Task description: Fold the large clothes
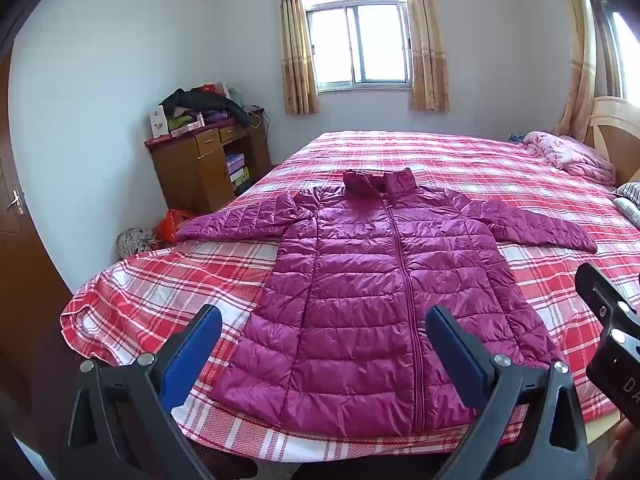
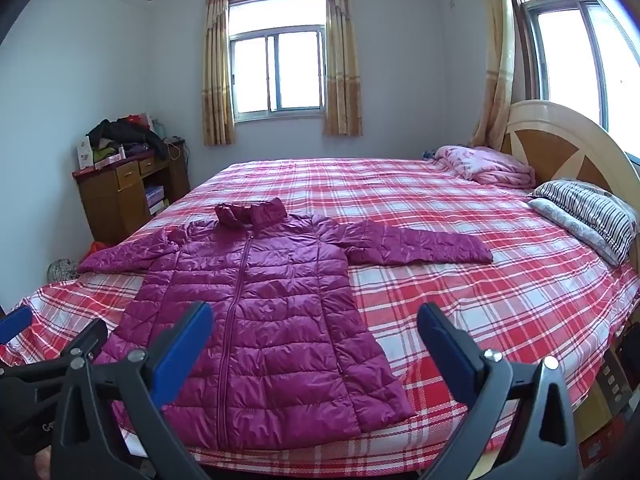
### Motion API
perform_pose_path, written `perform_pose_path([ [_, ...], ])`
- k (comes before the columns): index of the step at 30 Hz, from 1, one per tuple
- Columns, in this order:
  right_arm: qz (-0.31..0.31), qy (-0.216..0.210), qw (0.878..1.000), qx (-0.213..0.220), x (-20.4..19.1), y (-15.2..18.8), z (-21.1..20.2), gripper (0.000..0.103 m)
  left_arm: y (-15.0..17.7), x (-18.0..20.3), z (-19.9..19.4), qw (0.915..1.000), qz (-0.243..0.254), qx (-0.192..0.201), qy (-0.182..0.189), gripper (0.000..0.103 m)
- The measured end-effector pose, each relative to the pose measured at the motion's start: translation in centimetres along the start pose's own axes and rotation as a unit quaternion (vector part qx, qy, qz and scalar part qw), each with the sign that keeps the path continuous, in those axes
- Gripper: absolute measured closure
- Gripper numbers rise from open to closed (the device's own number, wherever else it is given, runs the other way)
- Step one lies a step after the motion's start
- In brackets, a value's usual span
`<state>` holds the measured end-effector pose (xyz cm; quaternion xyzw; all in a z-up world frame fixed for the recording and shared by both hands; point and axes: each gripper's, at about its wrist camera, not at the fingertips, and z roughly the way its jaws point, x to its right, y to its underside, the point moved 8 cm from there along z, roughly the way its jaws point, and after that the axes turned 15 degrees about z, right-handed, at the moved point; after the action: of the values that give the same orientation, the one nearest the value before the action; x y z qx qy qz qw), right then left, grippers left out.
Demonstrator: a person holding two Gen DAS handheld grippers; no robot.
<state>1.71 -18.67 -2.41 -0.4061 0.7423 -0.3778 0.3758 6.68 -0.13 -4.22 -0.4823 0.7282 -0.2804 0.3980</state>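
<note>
A magenta quilted puffer jacket [image 1: 384,300] [image 2: 260,320] lies flat and zipped on the red plaid bed [image 1: 168,288] [image 2: 460,300], both sleeves spread sideways, collar toward the window, hem at the near edge. My left gripper [image 1: 324,336] hovers open above the hem with nothing between its blue pads. My right gripper [image 2: 316,332] is also open and holds nothing; it hangs over the jacket's lower right side. Part of the right gripper's black body [image 1: 608,328] shows at the right edge of the left wrist view.
A wooden desk [image 1: 208,168] [image 2: 124,192] piled with clothes stands at the far left. A pink blanket [image 2: 488,168], striped pillows [image 2: 588,212] and a wooden headboard [image 2: 568,144] lie at the right. A door [image 1: 16,216] is at left; bags [image 1: 172,224] sit on the floor.
</note>
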Motion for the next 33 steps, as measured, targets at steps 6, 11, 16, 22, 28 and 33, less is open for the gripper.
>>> perform_pose_path([
  [6,0.004,0.000,1.000,-0.003,0.23,0.26,0.08,0.000,-0.06,0.40,0.00,1.0000,0.008,-0.001,0.005,0.001],
  [11,0.004,0.001,1.000,-0.006,0.17,0.42,0.14,0.000,0.03,0.60,-0.08,0.9999,0.010,-0.001,0.007,0.001],
  [16,0.005,0.001,1.000,-0.008,0.22,0.45,0.23,0.000,-0.03,0.61,-0.06,0.9999,0.011,-0.001,0.008,0.001],
  [22,0.006,0.001,1.000,-0.011,0.23,0.55,0.38,0.000,-0.04,0.77,-0.05,0.9999,0.014,0.000,0.011,0.001],
  [28,0.005,0.001,1.000,-0.012,0.22,0.61,0.38,0.000,-0.02,0.77,-0.15,0.9999,0.013,-0.001,0.011,0.001],
  [33,0.006,0.002,1.000,-0.012,0.19,0.62,0.38,0.000,-0.06,0.70,-0.13,0.9999,0.013,0.000,0.011,0.001],
])
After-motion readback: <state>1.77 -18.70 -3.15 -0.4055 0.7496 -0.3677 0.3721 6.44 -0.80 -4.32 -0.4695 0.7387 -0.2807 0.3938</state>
